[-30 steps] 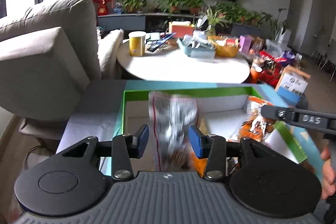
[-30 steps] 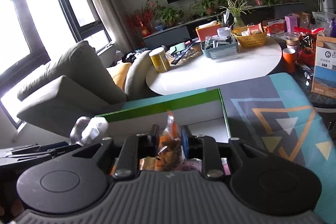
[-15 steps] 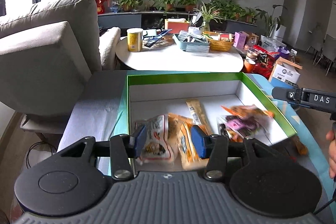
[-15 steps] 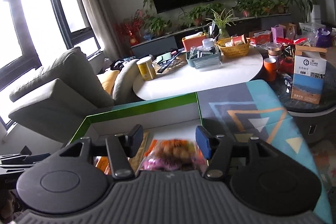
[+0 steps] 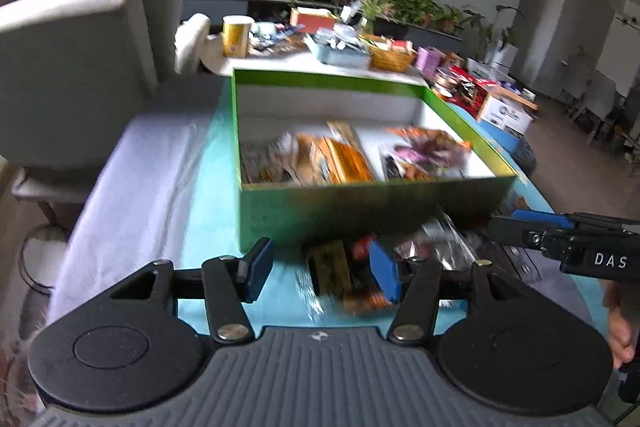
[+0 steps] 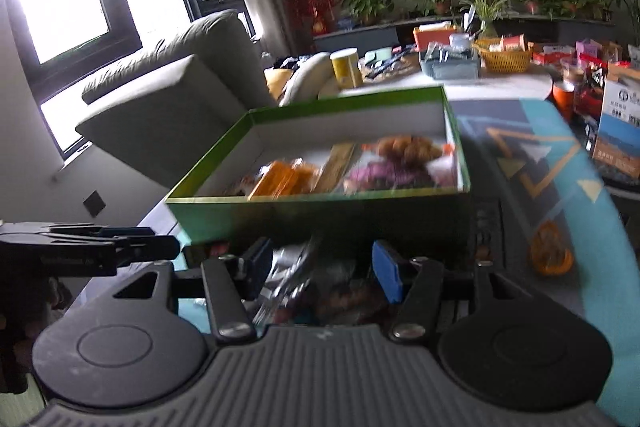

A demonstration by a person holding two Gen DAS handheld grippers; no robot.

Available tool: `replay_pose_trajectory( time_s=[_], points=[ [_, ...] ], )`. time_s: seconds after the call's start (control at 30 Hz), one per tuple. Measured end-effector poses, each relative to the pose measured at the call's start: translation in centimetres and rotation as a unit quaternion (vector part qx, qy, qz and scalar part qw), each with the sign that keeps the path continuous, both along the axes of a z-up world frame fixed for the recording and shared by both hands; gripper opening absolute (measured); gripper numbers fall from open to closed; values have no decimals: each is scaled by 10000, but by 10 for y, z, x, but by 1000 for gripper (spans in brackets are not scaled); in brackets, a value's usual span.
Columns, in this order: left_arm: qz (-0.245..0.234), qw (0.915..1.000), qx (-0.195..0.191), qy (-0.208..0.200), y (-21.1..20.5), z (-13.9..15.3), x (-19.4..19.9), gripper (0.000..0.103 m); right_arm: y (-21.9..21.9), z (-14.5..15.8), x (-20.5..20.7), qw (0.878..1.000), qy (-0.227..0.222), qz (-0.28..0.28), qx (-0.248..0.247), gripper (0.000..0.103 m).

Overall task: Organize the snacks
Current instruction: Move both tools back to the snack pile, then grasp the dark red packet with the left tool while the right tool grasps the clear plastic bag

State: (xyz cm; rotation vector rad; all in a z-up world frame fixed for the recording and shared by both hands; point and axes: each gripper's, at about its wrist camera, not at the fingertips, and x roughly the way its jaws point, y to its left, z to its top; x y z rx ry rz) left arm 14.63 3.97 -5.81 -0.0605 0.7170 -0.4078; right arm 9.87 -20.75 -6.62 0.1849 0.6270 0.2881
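Observation:
A green box (image 5: 360, 209) (image 6: 320, 217) stands on the teal patterned mat and holds several snack packets, orange ones (image 5: 340, 159) and a purple one (image 5: 424, 155). More loose packets (image 5: 344, 279) (image 6: 320, 291) lie on the mat in front of the box's near wall. My left gripper (image 5: 322, 275) is open and empty, low over those loose packets. My right gripper (image 6: 324, 269) is open and empty over the same pile. Each gripper shows at the edge of the other's view. An orange snack (image 6: 550, 259) lies alone on the mat right of the box.
A grey sofa (image 5: 80, 39) stands to the left. Behind the box a white round table (image 6: 500, 81) carries a yellow can (image 5: 236, 35), a blue tray, a basket and other clutter. Cartons (image 6: 618, 131) stand at the right.
Both grippers let go of their packets into the box, opened, then pulled back and dropped to the loose pile in front of the box.

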Motion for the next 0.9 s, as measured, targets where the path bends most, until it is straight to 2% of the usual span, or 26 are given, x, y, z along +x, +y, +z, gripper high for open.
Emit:
replay_pose_trajectory(
  time_s=[0.13, 0.63, 0.7, 0.73, 0.77, 0.8, 0.87, 0.9],
  points=[
    [-120, 9998, -3, 162, -4, -13, 4, 51, 3, -2, -4, 10000, 25, 60, 38, 23],
    [-422, 9987, -221, 187, -10, -30, 18, 50, 13, -12, 13, 9997, 160, 86, 180, 23],
    [-490, 9982, -288, 186, -10, -31, 18, 42, 15, -13, 17, 9996, 188, 91, 187, 23],
    [-536, 9979, -300, 187, -11, -32, 18, 42, 16, -13, 20, 9996, 194, 95, 181, 23],
    [-565, 9978, -297, 196, -11, -32, 18, 36, 17, -13, 22, 9996, 199, 100, 167, 23],
    [-599, 9975, -307, 196, -11, -32, 18, 25, 18, -14, 24, 9996, 210, 107, 154, 23],
    [-630, 9973, -343, 172, -9, -33, 18, 13, 20, -14, 27, 9995, 245, 118, 138, 23],
    [-646, 9970, -397, 162, -8, -33, 18, 10, 21, -15, 28, 9995, 264, 120, 130, 23]
  ],
)
